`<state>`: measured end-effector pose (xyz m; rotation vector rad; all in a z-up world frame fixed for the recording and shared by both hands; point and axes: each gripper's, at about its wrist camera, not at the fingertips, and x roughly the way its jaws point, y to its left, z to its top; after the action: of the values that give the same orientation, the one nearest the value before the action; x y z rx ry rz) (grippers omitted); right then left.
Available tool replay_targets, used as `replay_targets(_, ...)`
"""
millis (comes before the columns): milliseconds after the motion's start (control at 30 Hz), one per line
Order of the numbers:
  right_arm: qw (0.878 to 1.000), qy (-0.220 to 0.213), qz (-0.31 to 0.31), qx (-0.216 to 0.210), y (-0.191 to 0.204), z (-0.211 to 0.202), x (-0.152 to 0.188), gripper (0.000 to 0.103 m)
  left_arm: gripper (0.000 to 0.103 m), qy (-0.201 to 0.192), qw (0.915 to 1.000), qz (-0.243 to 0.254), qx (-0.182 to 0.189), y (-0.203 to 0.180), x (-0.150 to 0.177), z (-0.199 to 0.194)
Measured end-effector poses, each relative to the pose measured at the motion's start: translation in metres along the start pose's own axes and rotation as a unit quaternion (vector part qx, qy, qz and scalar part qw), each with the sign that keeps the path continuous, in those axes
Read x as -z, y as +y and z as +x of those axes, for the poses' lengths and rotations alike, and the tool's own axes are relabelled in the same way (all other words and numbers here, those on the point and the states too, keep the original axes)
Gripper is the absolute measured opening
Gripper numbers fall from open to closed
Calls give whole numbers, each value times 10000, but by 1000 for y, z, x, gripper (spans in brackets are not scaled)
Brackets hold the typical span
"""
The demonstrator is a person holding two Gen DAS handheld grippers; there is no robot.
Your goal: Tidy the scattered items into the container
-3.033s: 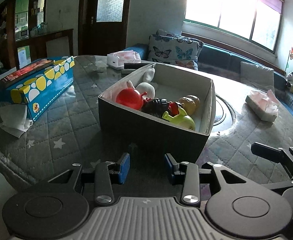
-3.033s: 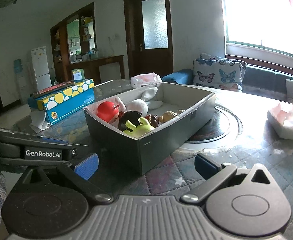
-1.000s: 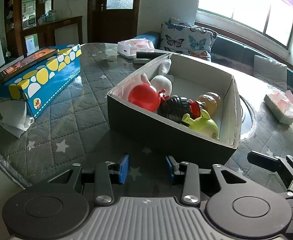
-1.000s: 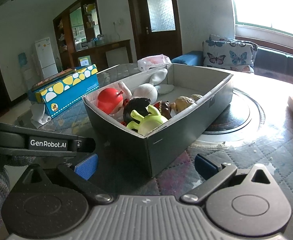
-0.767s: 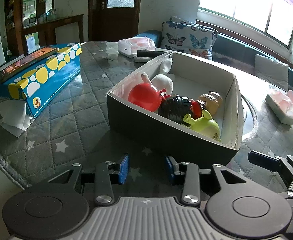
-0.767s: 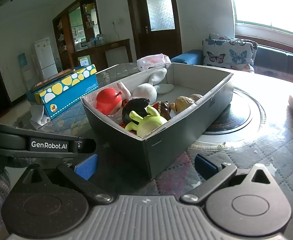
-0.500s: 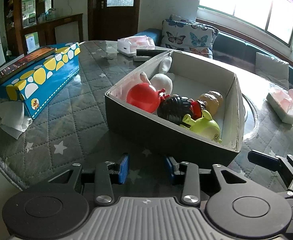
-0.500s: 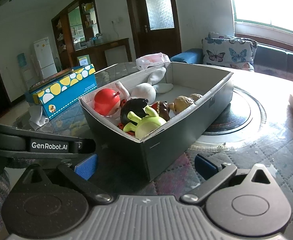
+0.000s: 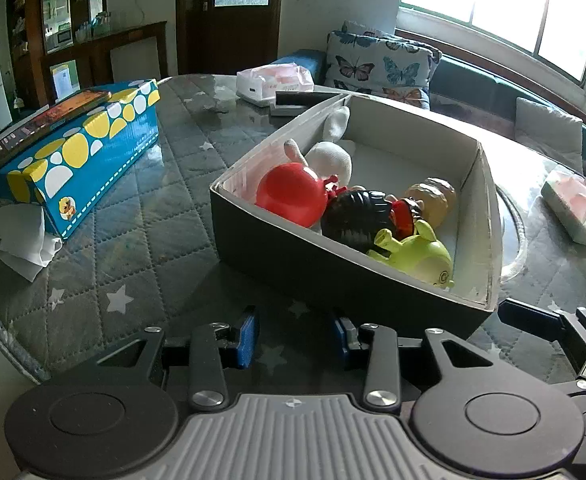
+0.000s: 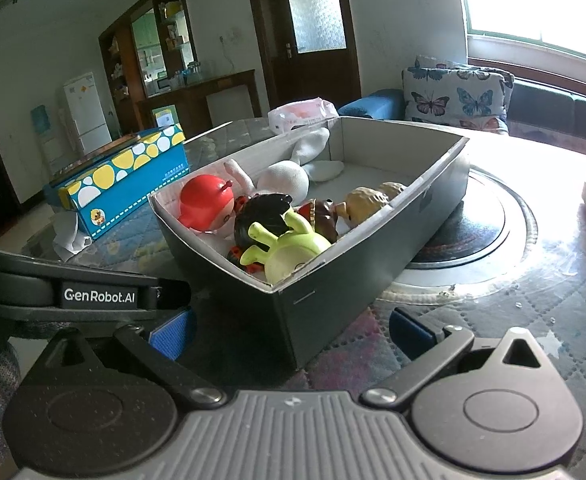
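My left gripper (image 9: 295, 338) and right gripper (image 10: 289, 330) hover spread and empty beside the box's (image 9: 333, 268) near wall. The toys (red one (image 9: 291, 194), green one (image 9: 421, 254)) lie inside, at its near end.

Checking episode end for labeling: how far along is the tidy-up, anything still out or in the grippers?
Looks essentially done. The red toy, black toy, green toy, tan toy and white plush all lie inside the grey box. In hand: nothing; left gripper and right gripper are both open and empty. Left: no loose toy shows on the table.
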<state>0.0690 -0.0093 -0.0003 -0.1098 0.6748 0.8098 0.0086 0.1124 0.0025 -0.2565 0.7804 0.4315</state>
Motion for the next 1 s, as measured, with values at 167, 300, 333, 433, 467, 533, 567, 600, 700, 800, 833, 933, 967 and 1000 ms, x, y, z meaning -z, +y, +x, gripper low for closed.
replay_targets(167, 10000, 46, 6, -2, -1, 3, -1, 103, 40, 38, 10000, -1, 1, 1, -1, 3)
replay_targets(300, 10000, 61, 36, 7, -2, 5, -2, 103, 40, 52, 10000, 20, -32, 1, -3, 5)
replay_targets(333, 10000, 64, 42, 13, -3, 5, -3, 103, 40, 55, 10000, 22, -29, 1, -3, 6)
replay_targets(433, 10000, 78, 56, 8, -3, 7, -4, 103, 40, 65, 10000, 30, -41, 1, -5, 7)
replay_targets(467, 9999, 85, 57, 9, -3, 7, -4, 103, 40, 69, 10000, 33, -43, 1, -5, 7)
replay_targets(533, 9999, 98, 62, 5, -3, 8, -4, 103, 40, 79, 10000, 35, -49, 1, -6, 8)
replay_targets(567, 9999, 100, 65, -2, -3, 9, -4, 103, 40, 84, 9999, 36, -57, 1, -6, 8)
replay_targets(600, 9999, 102, 68, -10, -3, 9, -5, 103, 40, 87, 9999, 36, -57, 1, -7, 8)
replay_targets(700, 9999, 105, 70, -11, -3, 9, -5, 103, 40, 94, 9999, 35, -66, 1, -7, 9)
replay_targets(800, 9999, 118, 73, -12, -3, 10, -5, 103, 40, 102, 9999, 28, -66, 2, -7, 10)
replay_targets(833, 9999, 121, 70, -12, -2, 10, -5, 103, 40, 109, 9999, 26, -62, 2, -7, 10)
replay_targets(933, 9999, 136, 66, -19, -2, 11, -5, 103, 40, 121, 9999, 17, -63, 2, -7, 11)
replay_targets(967, 9999, 137, 62, -20, -2, 11, -5, 103, 40, 122, 9999, 15, -62, 3, -7, 11)
replay_targets(1000, 9999, 139, 59, -20, -2, 11, -5, 103, 40, 120, 9999, 14, -64, 3, -7, 11)
